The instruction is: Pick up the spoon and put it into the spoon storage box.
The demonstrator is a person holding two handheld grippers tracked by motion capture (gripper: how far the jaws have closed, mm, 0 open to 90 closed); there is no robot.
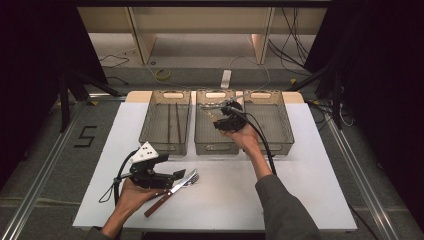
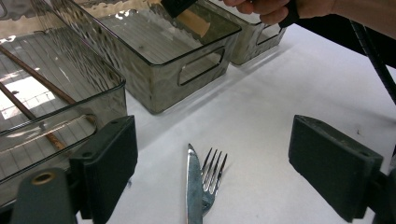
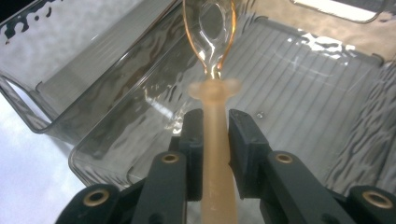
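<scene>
My right gripper (image 3: 215, 122) is shut on the pale handle of a clear, gold-rimmed spoon (image 3: 213, 88). It holds the spoon tilted down into the middle clear bin (image 3: 322, 107), bowl end forward. In the high view this gripper (image 1: 226, 120) hovers over the middle bin (image 1: 216, 146). My left gripper (image 1: 179, 175) rests low over the white table with its jaws wide open. A knife (image 2: 194, 186) and a fork (image 2: 212, 170) lie side by side on the table between its pads (image 2: 112, 163), and neither is touched. The knife (image 1: 165, 196) has a brown handle.
Three clear bins stand in a row at the table's far side. The left bin (image 1: 150, 132) holds two dark chopsticks (image 1: 173, 122), and the right bin (image 1: 286, 131) looks bare. White table (image 1: 300, 200) extends to the front and right. Cables trail from both grippers.
</scene>
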